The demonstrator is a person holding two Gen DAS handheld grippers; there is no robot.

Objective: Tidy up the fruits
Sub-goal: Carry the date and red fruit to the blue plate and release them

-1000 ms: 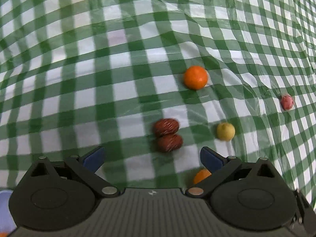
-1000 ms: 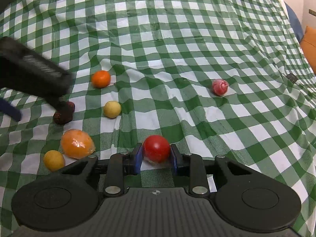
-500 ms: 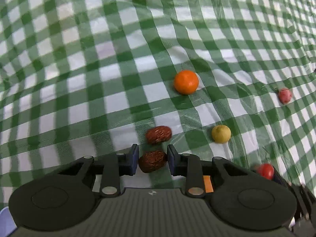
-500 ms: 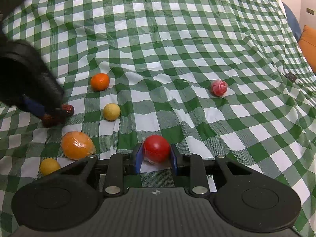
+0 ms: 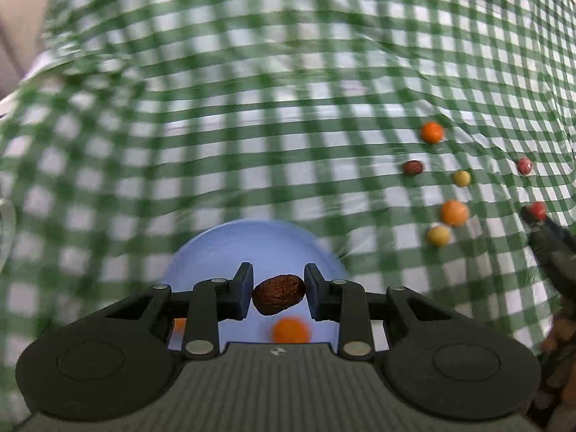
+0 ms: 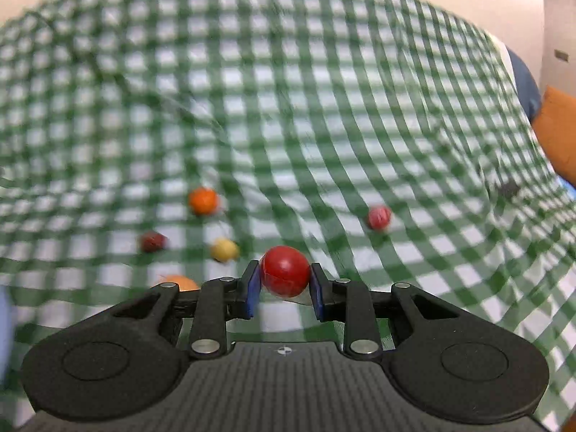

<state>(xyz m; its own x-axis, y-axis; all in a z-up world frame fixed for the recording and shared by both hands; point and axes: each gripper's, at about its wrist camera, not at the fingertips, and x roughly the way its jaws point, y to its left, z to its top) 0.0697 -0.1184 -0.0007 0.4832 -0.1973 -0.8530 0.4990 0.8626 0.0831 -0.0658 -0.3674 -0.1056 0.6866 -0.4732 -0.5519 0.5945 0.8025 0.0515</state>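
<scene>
Both grippers carry fruit: my left gripper [image 5: 279,289] pinches a brown date [image 5: 279,294] above the blue bowl [image 5: 223,248], my right gripper [image 6: 284,284] clamps a red ball [image 6: 285,270]. Farther off, loose fruits dot the checked cloth [image 5: 252,108].

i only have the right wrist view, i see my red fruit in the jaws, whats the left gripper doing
Observer: The left gripper is shut on a wrinkled brown fruit, lifted off the cloth.
Operator: where is it, over the cloth
Observer: It hangs above a blue plate, which your view only catches as a blurred blue edge at the far left.
Operator: anything on that plate already
Observer: Yes, an orange fruit shows on the plate just under the brown one, blurred.
Operator: any more i cant see
Observer: A small yellow fruit lies on the checked cloth, just nearer the left camera than the large orange one.
</scene>
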